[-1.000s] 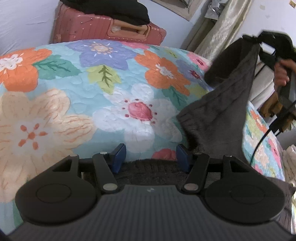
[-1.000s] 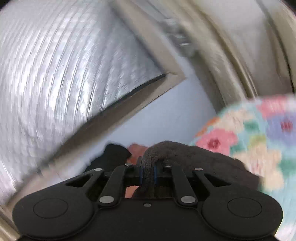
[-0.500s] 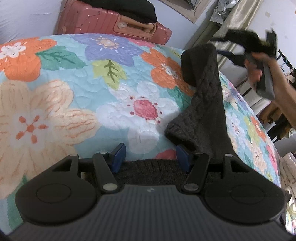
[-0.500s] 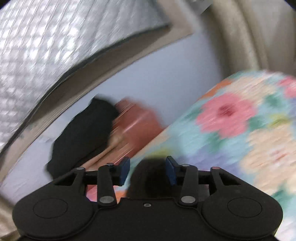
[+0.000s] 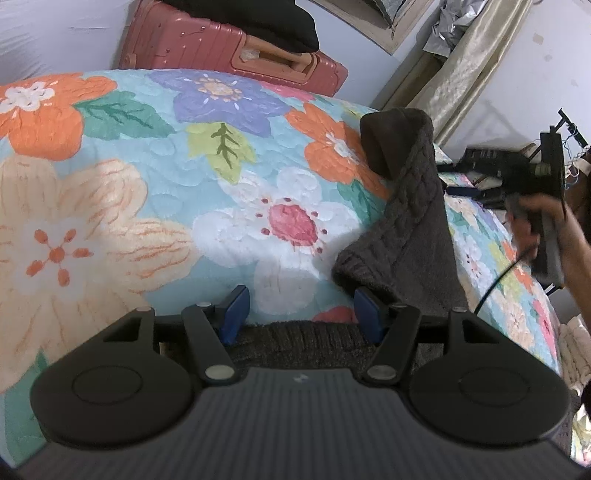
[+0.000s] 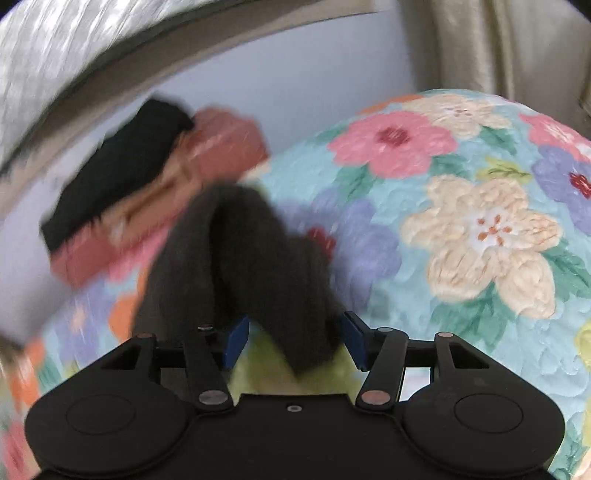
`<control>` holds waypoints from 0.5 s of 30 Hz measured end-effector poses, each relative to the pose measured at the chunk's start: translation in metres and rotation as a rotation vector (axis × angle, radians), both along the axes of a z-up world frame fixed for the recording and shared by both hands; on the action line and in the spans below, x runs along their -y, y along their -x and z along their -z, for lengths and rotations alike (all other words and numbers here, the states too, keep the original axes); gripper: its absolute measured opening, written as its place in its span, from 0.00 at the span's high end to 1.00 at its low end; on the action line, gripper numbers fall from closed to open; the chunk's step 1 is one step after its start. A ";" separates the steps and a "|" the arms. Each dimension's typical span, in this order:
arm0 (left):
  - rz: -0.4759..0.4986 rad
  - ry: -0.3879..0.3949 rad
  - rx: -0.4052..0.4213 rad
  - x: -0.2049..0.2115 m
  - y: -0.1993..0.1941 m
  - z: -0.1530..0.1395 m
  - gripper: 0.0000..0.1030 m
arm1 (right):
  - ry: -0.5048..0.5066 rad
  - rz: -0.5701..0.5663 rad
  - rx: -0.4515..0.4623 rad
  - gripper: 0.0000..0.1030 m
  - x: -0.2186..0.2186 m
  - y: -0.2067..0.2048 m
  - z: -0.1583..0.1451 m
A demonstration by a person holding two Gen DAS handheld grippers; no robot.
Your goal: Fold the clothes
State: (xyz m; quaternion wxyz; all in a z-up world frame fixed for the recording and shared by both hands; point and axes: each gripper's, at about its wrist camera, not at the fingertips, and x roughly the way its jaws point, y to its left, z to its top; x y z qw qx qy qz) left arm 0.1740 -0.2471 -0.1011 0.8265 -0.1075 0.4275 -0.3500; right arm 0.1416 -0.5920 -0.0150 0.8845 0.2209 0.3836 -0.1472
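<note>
A dark grey knitted garment point(image 5: 406, 229) lies on the floral bedspread point(image 5: 147, 184), one end folded up into a hump at the far side. More of it lies under my left gripper point(image 5: 301, 310), which is open above its near edge. My right gripper point(image 6: 293, 334) is open, with the garment point(image 6: 236, 258) lying loose on the bed in front of its jaws. In the left wrist view the right gripper point(image 5: 476, 181) hovers to the right of the garment, apart from it.
A pink suitcase point(image 5: 229, 55) with a black cloth point(image 5: 258, 18) on top stands against the wall behind the bed. Beige curtains point(image 5: 461, 62) hang at the back right. A pale fabric pile point(image 5: 576, 350) sits at the bed's right edge.
My right gripper opened and let go of the garment, which dropped onto the bed in a fold. The right gripper then swung down and to the right. The left gripper stayed open.
</note>
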 end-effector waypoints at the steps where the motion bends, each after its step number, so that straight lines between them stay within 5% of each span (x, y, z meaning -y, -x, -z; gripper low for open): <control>1: 0.001 -0.007 0.007 0.001 0.001 0.000 0.40 | 0.001 -0.026 -0.038 0.41 -0.003 -0.005 0.008; 3: 0.002 -0.020 0.019 0.003 0.003 -0.001 0.40 | 0.020 0.001 -0.059 0.45 -0.002 -0.013 0.017; 4: 0.001 -0.024 0.023 0.003 0.003 -0.001 0.40 | 0.041 0.048 -0.031 0.76 0.002 -0.016 0.016; 5: -0.001 -0.023 0.024 0.003 0.003 -0.001 0.40 | 0.061 0.091 -0.003 0.85 0.005 -0.020 0.014; 9: -0.009 -0.012 0.021 0.002 0.002 0.001 0.40 | 0.226 0.138 0.143 0.86 0.011 -0.060 -0.042; 11: -0.012 -0.001 0.014 0.001 0.000 0.002 0.40 | 0.178 0.086 0.252 0.79 0.009 -0.089 -0.079; 15: -0.014 0.013 0.008 -0.001 -0.002 0.003 0.39 | 0.134 -0.066 0.390 0.38 -0.010 -0.124 -0.114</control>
